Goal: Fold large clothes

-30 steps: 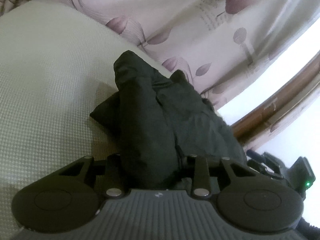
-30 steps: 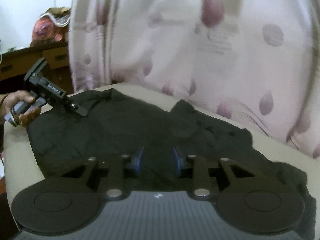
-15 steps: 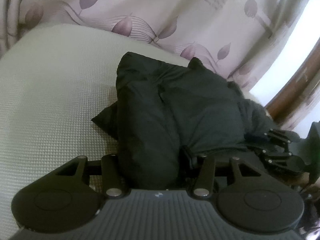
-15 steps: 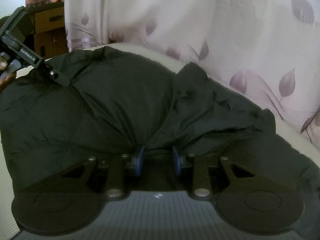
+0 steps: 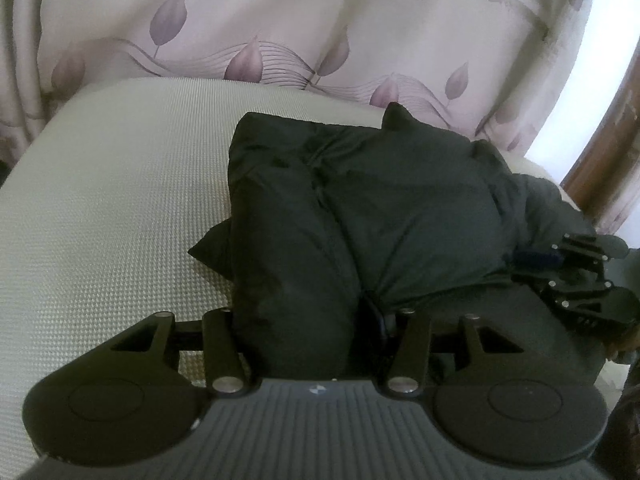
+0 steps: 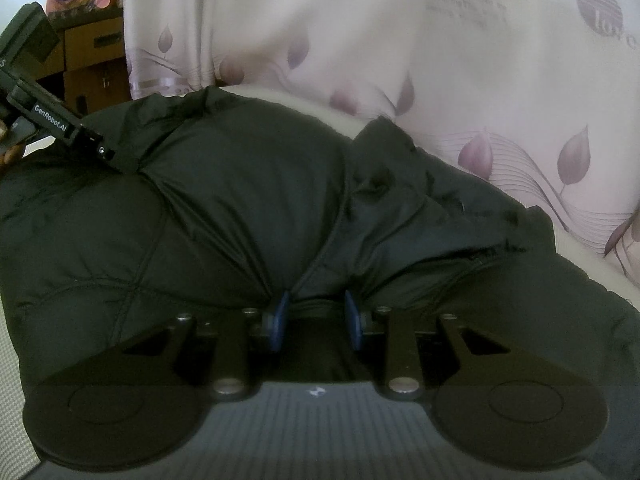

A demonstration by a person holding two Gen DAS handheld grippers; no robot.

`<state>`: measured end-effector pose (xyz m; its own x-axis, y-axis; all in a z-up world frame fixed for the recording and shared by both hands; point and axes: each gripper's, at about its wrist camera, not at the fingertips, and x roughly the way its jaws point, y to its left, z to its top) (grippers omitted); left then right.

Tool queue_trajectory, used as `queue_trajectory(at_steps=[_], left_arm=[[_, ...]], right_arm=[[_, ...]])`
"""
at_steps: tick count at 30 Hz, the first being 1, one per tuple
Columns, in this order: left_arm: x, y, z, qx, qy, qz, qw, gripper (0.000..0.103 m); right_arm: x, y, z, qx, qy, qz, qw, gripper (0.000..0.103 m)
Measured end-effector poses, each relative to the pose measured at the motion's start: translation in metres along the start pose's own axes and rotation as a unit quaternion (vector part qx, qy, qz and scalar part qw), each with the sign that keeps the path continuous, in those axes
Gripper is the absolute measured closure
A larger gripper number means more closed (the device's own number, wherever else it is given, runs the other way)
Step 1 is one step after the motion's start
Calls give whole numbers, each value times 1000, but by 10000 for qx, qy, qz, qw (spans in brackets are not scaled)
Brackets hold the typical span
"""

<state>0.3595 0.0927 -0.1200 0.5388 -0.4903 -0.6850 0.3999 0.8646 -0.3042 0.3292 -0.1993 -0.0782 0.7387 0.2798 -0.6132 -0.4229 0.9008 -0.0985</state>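
- The right gripper (image 6: 314, 314) has its two blue-padded fingers (image 6: 279, 312) closed part-way on a bunched fold of a black quilted jacket (image 6: 240, 208), the fabric gathering into the narrow gap between the pads.
- The left gripper (image 5: 304, 320) stands about half open; its jaws have just been opening, and a thick fold of the same black quilted jacket (image 5: 400, 208) fills the gap. Its pads are buried in the fabric, so I cannot tell whether they press on it.
- The jacket lies in a puffy, partly folded heap on a pale woven cushion (image 5: 112, 208), towards its right side in the left wrist view.
- In the right wrist view, the left gripper (image 6: 100, 152) reaches in from the left edge, its tip at the jacket's far corner.
- In the left wrist view, the right gripper (image 5: 532, 258) lies at the jacket's right edge.
- A cream curtain with purple leaves (image 5: 280, 32) hangs just behind the cushion.
- A wooden cabinet (image 6: 92, 60) stands beyond, at upper left of the right wrist view.
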Motion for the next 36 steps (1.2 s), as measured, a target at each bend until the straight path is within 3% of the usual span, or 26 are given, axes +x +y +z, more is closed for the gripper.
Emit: queue_trajectory(at_steps=[17, 21, 25, 30, 32, 34, 36], left_arm=[[2, -14, 2, 244, 32, 244, 9994, 47], [2, -12, 2, 328, 18, 162, 9993, 45], [6, 12, 0, 56, 13, -489, 9988, 44], [18, 54, -4, -599, 68, -1551, 9861, 37], [23, 61, -2, -684, 86, -1857, 9802, 30], [30, 66, 2, -833, 143, -2149, 9730, 14], [38, 65, 10, -904, 203, -2319, 9683, 4]], right_arm=[[-2, -4, -7, 109, -149, 37, 9998, 74], [-2, -4, -8, 124, -178, 44, 9998, 74], [-2, -4, -9, 155, -217, 57, 9996, 74], [-2, -5, -12, 200, -288, 66, 9994, 74], [-2, -5, -14, 208, -323, 58, 9992, 74], [-2, -4, -14, 209, -342, 47, 9992, 74], [-3, -3, -16, 227, -360, 41, 9991, 74]])
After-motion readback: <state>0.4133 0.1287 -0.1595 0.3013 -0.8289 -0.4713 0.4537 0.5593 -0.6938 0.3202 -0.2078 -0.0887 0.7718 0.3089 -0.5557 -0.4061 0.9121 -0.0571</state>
